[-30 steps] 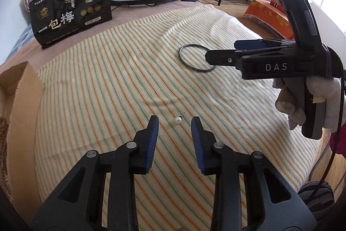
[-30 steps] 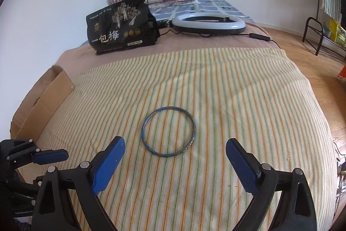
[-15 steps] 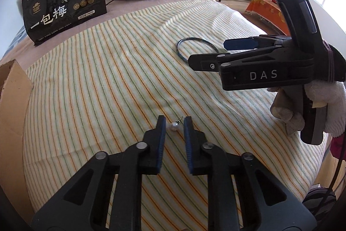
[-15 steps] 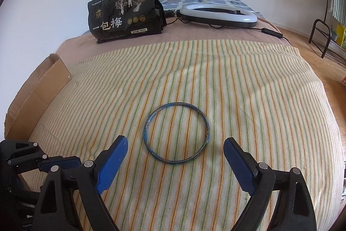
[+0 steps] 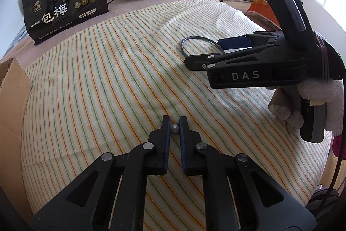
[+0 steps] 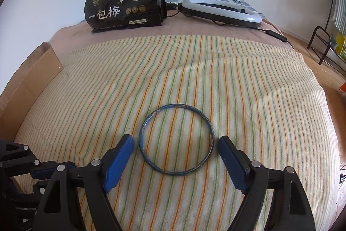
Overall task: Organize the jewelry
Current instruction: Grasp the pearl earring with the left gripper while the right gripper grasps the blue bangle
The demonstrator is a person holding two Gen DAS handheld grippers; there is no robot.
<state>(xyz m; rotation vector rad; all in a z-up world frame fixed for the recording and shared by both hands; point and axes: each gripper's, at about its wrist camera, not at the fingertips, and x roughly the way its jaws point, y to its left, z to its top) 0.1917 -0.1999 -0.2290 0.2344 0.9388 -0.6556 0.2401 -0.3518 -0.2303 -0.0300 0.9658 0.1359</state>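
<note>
While your left gripper (image 5: 174, 127) pinches round pearl (image 5: 174, 128), right gripper (image 6: 175, 155) closing, straddles thin blue bangle (image 6: 176, 139) untouched; striped bedspread (image 6: 237, 79), glossy black bag (image 6: 124, 8) behind.

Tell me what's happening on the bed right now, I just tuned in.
A person is working two handheld tongs over the striped cloth. The left tongs are shut on a small pearl bead that sits on the cloth. The right tongs straddle the blue bangle, which lies flat; their jaws are closing, with the pads not yet touching it. A black snack bag stands behind.
</note>
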